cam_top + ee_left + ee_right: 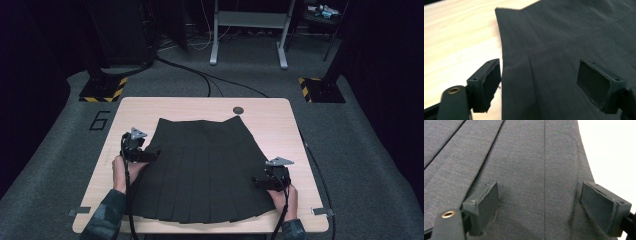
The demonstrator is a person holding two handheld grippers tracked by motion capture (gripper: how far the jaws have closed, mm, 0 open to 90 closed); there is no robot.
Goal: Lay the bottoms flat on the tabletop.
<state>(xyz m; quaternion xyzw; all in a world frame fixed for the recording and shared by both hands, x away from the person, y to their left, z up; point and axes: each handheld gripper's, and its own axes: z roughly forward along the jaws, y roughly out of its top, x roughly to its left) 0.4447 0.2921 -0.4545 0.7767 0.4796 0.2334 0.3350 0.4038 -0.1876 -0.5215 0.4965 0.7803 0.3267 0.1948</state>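
A dark pleated skirt (202,170) lies spread flat on a light wooden table (280,125), waistband toward the far side. My left gripper (154,155) is at the skirt's left edge, jaws open. In the left gripper view the gripper (541,82) straddles the skirt's edge (554,50), one pad over bare wood, the other over cloth, and nothing is pinched. My right gripper (256,181) rests over the skirt's lower right part. In the right gripper view its jaws (541,205) stand wide apart above the pleats (524,165), gripping nothing.
A small dark round disc (238,110) sits near the table's far edge. On the carpet beyond are a "6" marking (100,120), striped stand bases (102,90) (320,90), cables (200,75) and a grey frame (248,30). Bare wood flanks the skirt.
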